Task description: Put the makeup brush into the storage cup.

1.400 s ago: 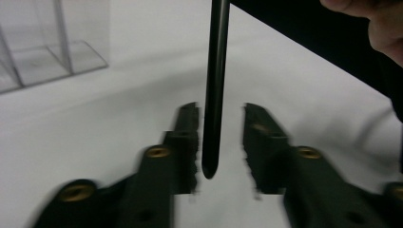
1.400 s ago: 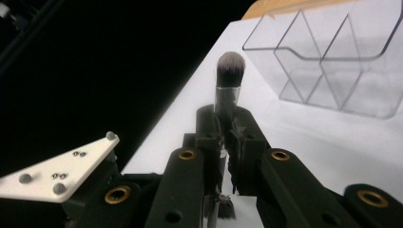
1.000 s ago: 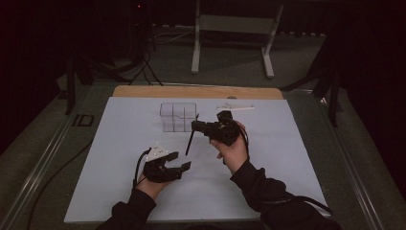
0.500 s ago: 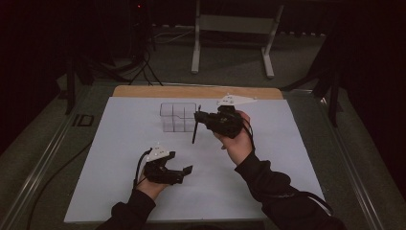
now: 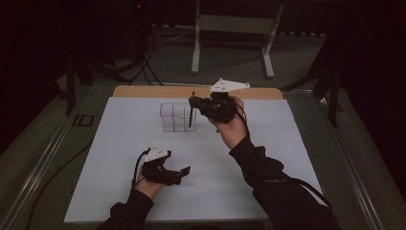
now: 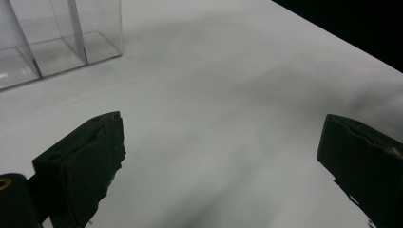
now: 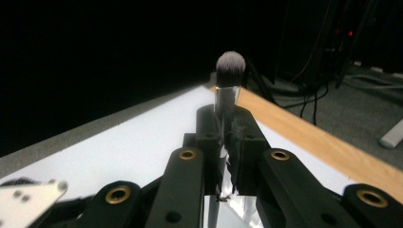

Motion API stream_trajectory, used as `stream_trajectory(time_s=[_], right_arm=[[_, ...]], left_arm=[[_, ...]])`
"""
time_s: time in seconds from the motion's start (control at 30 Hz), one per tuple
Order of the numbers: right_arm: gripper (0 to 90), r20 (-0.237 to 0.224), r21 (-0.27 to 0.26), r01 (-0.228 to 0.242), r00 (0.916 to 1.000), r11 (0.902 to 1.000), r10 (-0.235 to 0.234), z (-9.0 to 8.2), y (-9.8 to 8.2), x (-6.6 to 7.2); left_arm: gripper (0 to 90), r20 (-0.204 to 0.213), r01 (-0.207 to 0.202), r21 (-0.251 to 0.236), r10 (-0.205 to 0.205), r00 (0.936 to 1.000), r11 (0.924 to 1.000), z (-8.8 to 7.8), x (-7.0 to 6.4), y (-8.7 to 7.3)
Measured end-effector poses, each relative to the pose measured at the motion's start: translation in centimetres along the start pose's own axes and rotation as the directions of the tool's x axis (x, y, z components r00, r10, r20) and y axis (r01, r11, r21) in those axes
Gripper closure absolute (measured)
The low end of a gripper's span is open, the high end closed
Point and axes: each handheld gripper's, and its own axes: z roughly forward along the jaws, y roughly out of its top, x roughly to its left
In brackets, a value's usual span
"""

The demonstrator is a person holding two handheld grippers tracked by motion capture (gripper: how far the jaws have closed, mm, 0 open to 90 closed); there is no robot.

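Brush (image 5: 191, 111) first: it hangs in the right gripper (image 5: 197, 103), handle down and bristle head up, just over the right end of the clear organizer (image 5: 175, 116) that stands toward the far edge of the white mat (image 5: 119, 143), about midway along it. Starting at the left, the left gripper (image 5: 184, 171) sits low near the front edge of the mat, well apart from the organizer; its jaws have just been opening and now stand wide with nothing between them, so that hand looks done with its share and simply parked out of the way. Over on the right, the jaws are pinched tight on the brush's silvery collar (image 7: 226, 97), below the bristles (image 7: 230, 62). Held upright like that, I'd guess it is meant for a compartment.
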Motion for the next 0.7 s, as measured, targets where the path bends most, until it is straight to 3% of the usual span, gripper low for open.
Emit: stream_trajectory(time_s=[0.17, 0.47, 0.7], right_arm=[[83.8, 0.016, -0.028, 0.014, 0.9998, 0.9995, -0.013, 0.6, 0.8, -0.6], [83.8, 0.055, -0.033, 0.038, 0.9978, 0.9987, -0.036, 2.3, 2.2, -1.4], [83.8, 0.059, -0.045, 0.059, 0.9967, 0.9972, -0.056, 3.7, 3.2, -1.7]], left_arm=[[3.4, -0.002, -0.001, 0.0, 0.001, 1.0, 1.0, 0.0, 0.0, 0.0], [3.4, 0.014, 0.001, -0.005, -0.001, 0.9999, 1.0, -0.1, 0.0, 0.0], [3.1, 0.026, -0.004, -0.001, 0.004, 0.9996, 1.0, -0.1, 0.0, 0.0]])
